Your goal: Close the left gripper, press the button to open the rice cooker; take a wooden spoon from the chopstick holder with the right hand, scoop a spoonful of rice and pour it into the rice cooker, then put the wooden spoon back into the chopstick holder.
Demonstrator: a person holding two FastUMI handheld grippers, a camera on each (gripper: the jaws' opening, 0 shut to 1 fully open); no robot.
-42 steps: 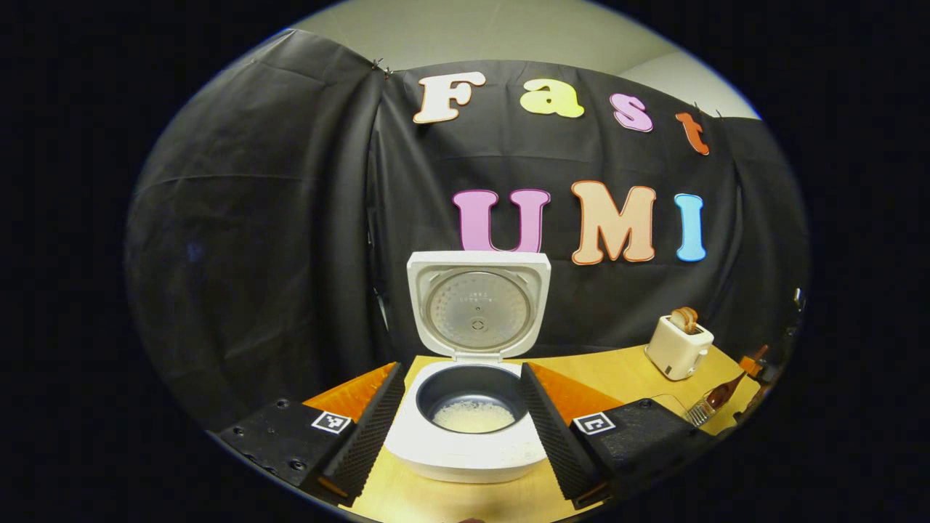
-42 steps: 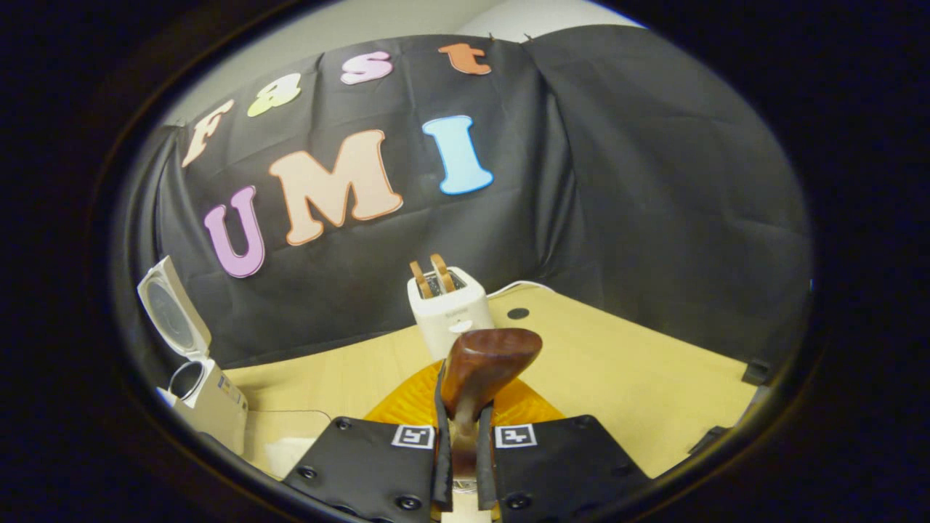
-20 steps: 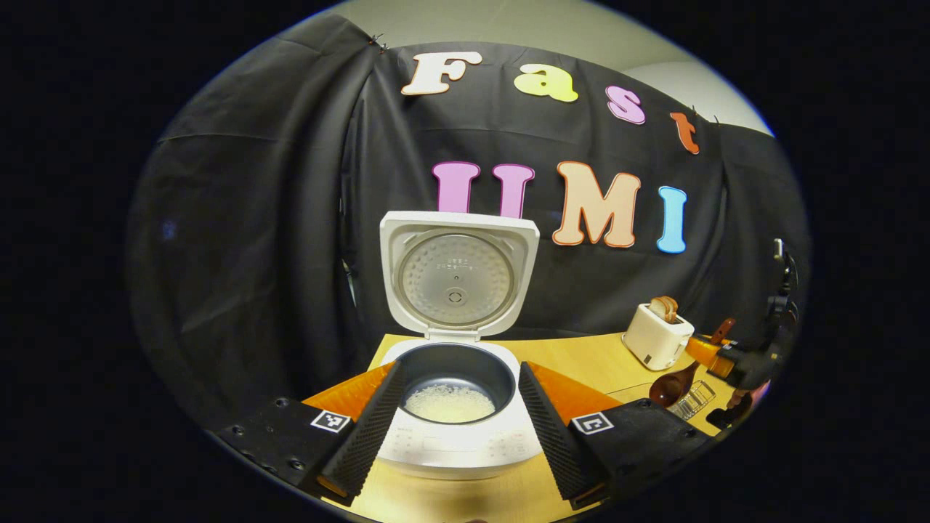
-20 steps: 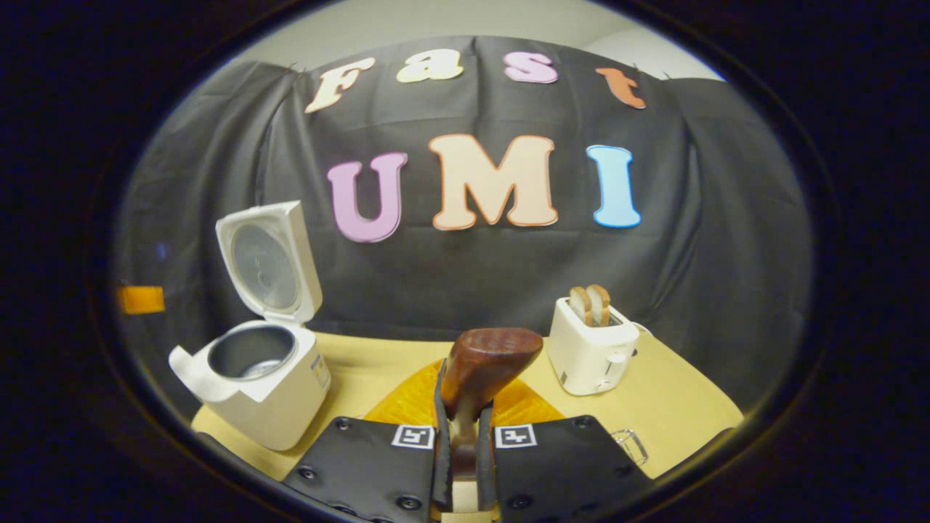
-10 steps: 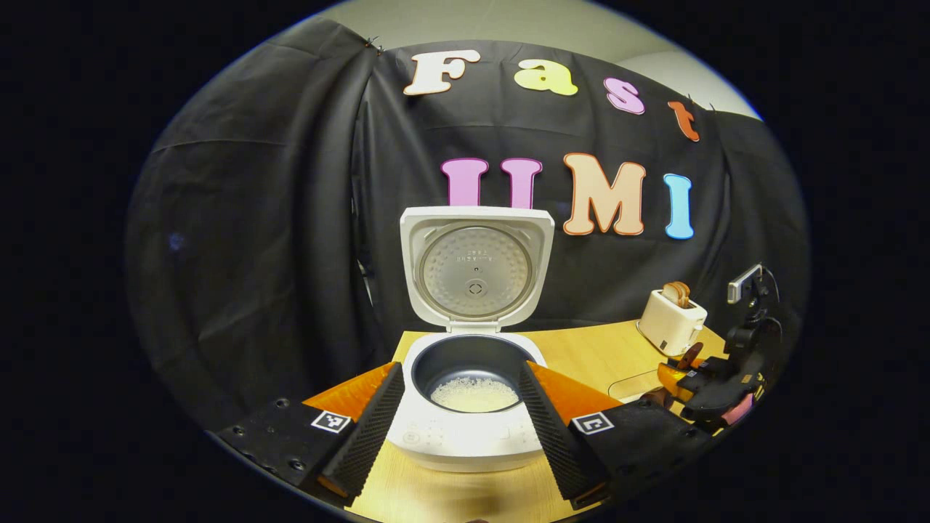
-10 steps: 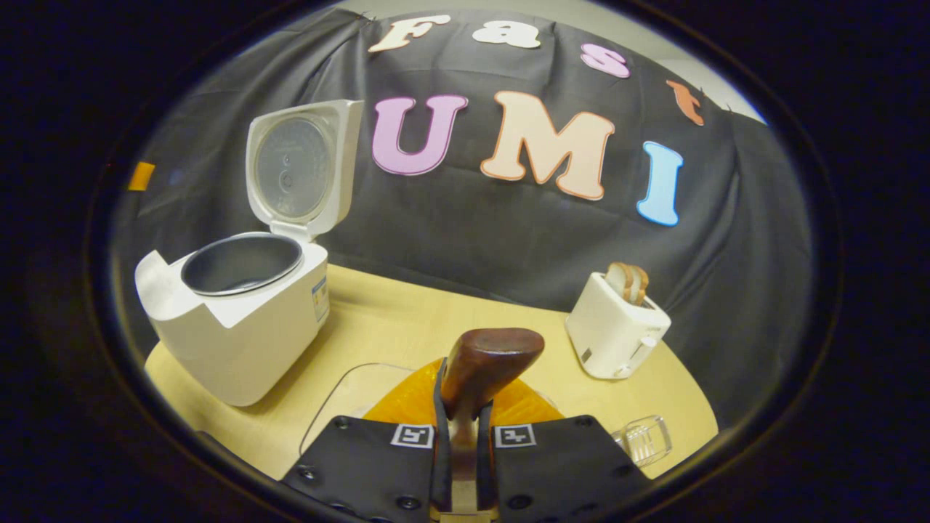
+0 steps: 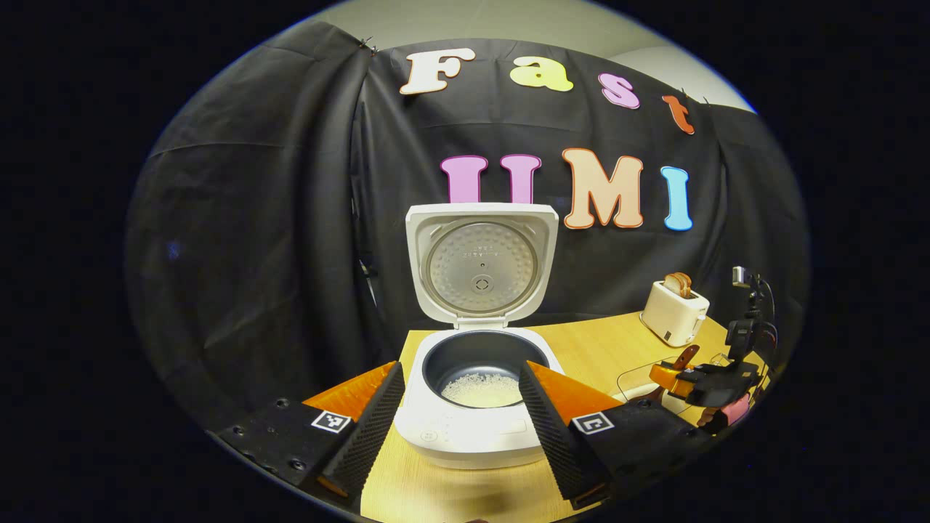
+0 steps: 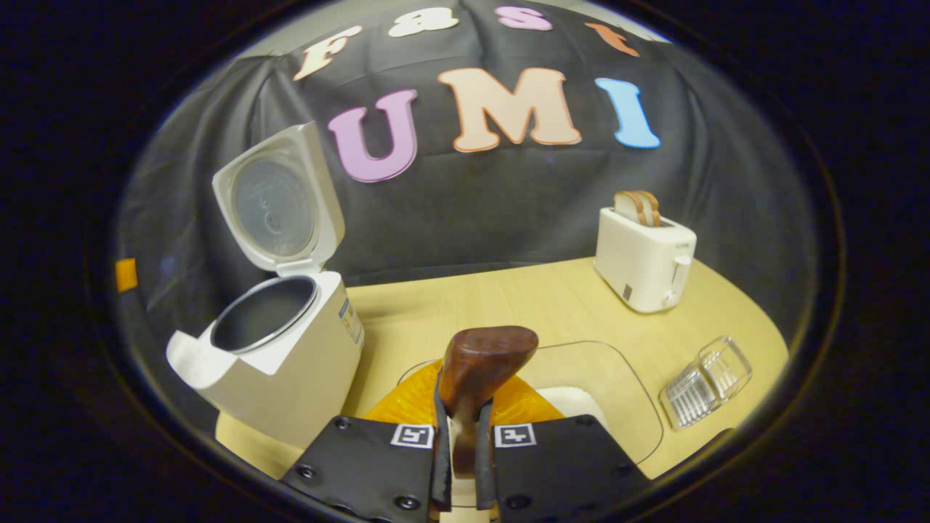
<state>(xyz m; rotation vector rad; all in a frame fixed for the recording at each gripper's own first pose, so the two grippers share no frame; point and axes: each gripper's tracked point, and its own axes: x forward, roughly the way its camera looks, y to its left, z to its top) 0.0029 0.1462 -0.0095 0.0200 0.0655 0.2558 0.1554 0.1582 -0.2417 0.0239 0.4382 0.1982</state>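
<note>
In the left gripper view my left gripper (image 7: 458, 414) sits at the bottom centre with its jaws spread wide and nothing between them, framing the rice cooker (image 7: 476, 407). The cooker's lid (image 7: 481, 261) stands upright in mid-frame, so I judge the button press done; I hold this hand back simply to stay out of the way. Some rice (image 7: 485, 391) lies in the dark inner pot.

In the right gripper view my right gripper (image 8: 459, 465) at the bottom centre is clamped tight on the handle of the wooden spoon (image 8: 483, 363), whose bowl juts forward and up. Just beyond the spoon, at lower centre, sits a clear glass container (image 8: 617, 392) with white rice in it. I read this as the spoon lined up over the rice supply for the scoop. The cooker stands open at centre left, near enough for a short carry. The clear chopstick holder (image 8: 705, 385) lies on its side at lower right on the table (image 8: 508, 298), apart from the container. A toaster (image 8: 643, 258) stands at upper right.
</note>
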